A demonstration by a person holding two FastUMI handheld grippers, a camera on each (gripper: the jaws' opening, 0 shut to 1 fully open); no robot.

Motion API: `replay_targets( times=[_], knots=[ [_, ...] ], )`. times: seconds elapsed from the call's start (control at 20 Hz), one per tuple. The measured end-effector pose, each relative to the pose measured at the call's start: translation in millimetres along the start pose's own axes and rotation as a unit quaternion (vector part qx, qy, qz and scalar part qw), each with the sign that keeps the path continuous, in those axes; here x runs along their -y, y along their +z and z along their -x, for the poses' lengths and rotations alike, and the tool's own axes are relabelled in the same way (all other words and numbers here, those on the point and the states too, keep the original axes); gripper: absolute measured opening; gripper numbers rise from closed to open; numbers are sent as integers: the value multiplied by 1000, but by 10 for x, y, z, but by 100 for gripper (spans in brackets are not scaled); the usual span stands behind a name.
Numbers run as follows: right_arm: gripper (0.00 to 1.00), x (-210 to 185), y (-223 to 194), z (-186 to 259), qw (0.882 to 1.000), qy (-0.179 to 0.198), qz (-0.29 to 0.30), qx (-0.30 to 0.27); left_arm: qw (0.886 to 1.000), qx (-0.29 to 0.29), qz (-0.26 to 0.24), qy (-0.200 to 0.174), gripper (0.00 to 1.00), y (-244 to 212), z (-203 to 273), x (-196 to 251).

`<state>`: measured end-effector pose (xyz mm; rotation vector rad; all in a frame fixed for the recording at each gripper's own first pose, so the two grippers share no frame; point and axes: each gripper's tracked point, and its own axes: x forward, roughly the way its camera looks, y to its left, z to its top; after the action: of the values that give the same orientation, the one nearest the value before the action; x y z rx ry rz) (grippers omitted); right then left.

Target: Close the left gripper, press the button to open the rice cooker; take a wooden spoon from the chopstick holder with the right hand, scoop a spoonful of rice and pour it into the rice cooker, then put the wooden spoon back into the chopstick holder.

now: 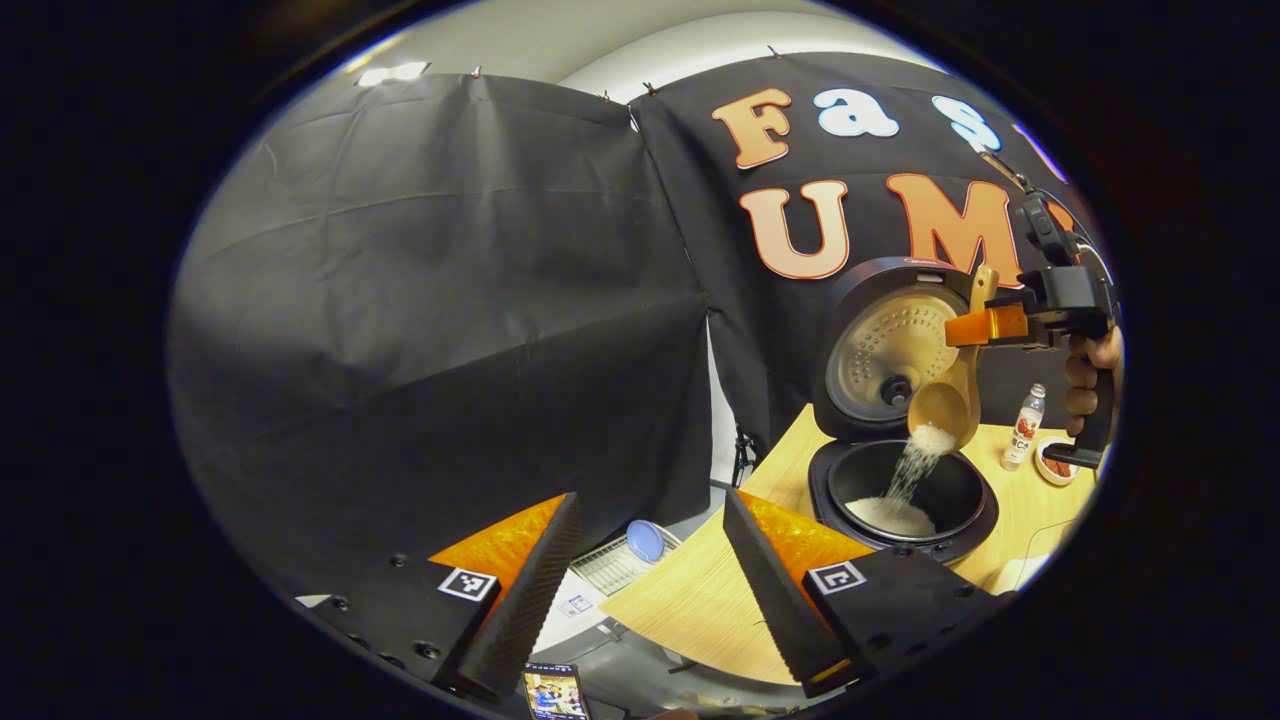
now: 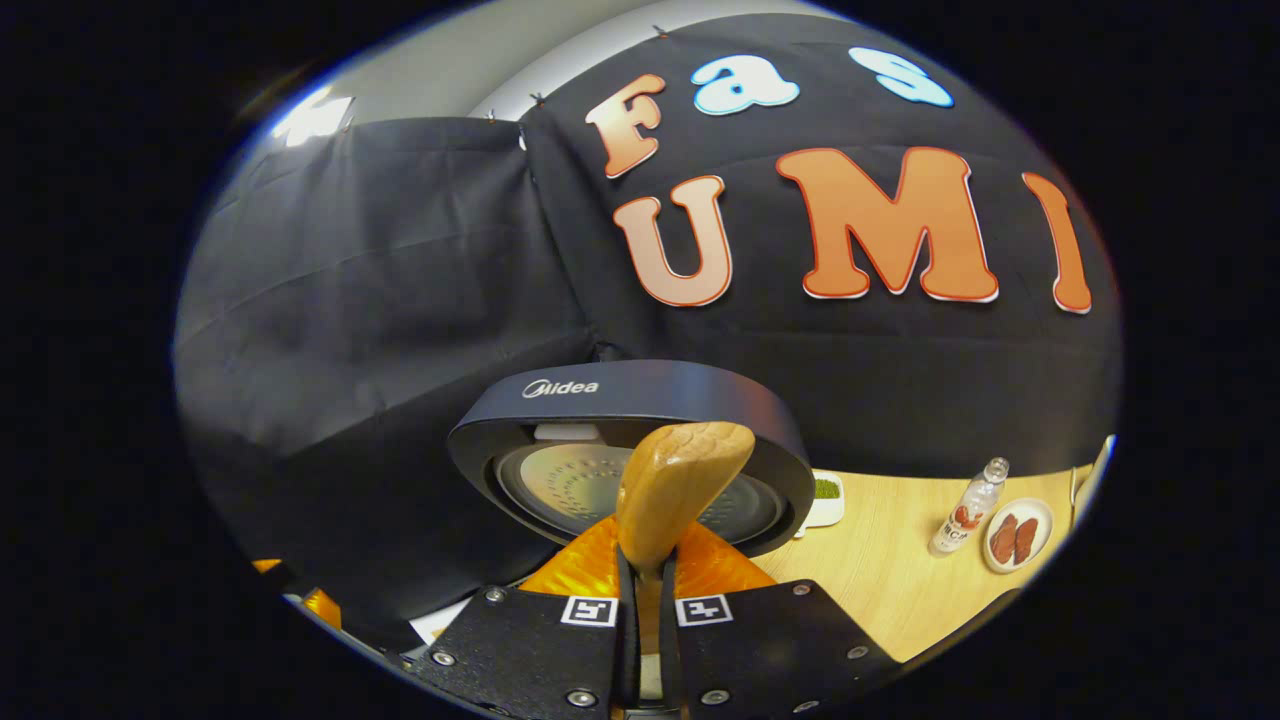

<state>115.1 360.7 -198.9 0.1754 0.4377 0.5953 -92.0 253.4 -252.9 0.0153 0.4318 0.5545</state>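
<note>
only there, rice (image 1: 915,465) streaming off wooden spoon (image 1: 950,400)

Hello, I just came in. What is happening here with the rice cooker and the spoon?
The right gripper is shut on a wooden spoon and tips it over the open rice cooker. Rice is falling into the pot, where a small pile already lies. The left gripper is open, holds nothing, and hangs apart to the side.

The rice cooker (image 2: 640,400) has the brand "Midea" on the rim of its open lid — small light letters. The label of the small bottle (image 2: 968,520) is too small to read.
</note>
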Motion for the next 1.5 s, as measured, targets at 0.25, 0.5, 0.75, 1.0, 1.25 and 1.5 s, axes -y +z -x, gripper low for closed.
replay_targets(
  times=[0.25, 0.5, 0.75, 1.0, 1.25, 1.5],
  knots=[
    [7, -137, 41, 4, 998, 7, 55, 11, 1000, 0, 1, 1, 92, -2, -12, 6],
    [7, -224, 173, 56, 990, 9, 137, 31, 1000, -4, 3, 4, 100, -56, 6, -34],
    [7, -348, 309, 203, 975, 22, 211, 65, 1000, -4, -2, 6, 97, -63, 33, -45],
    [7, -239, 313, 342, 983, 33, 169, 64, 1000, -4, -4, 5, 98, -50, 90, -9],
    [7, 223, 329, 642, 998, 30, 14, 48, 1000, 8, -16, -3, 98, 26, 195, 103],
    [7, 961, 201, 1099, 997, -23, -60, 41, 999, 20, -28, -26, 98, 153, 331, 376]
  ],
)
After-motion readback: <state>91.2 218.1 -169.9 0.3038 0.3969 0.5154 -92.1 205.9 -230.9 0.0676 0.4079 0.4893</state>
